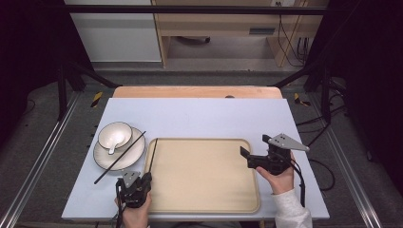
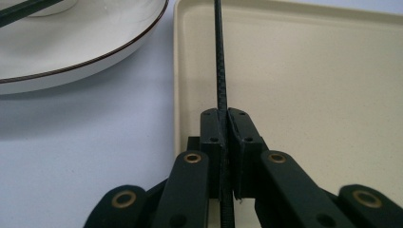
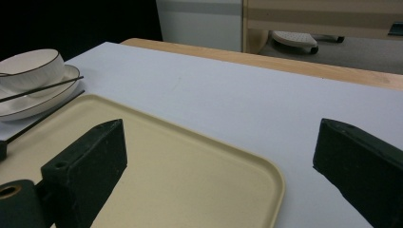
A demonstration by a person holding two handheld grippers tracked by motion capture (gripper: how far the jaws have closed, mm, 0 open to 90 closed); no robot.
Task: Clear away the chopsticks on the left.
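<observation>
A black chopstick (image 1: 153, 156) runs along the left rim of the beige tray (image 1: 204, 190), and my left gripper (image 1: 148, 177) is shut on its near end. In the left gripper view the chopstick (image 2: 219, 57) rises straight from between the closed jaws of the left gripper (image 2: 227, 114), above the tray's (image 2: 309, 71) left edge. A second chopstick (image 1: 121, 156) lies slanted across the white plate (image 1: 129, 158). On the plate stands a white bowl (image 1: 115, 134) with a spoon (image 1: 114, 146) in it. My right gripper (image 1: 255, 146) hovers open over the tray's right edge, its jaws (image 3: 223, 161) wide apart with nothing between them.
The pale table (image 1: 199, 118) extends behind the tray, with a wooden strip (image 1: 197, 91) at its far edge. The plate (image 3: 28, 107) and bowl (image 3: 31, 66) sit to the tray's left. Dark frame posts stand on either side.
</observation>
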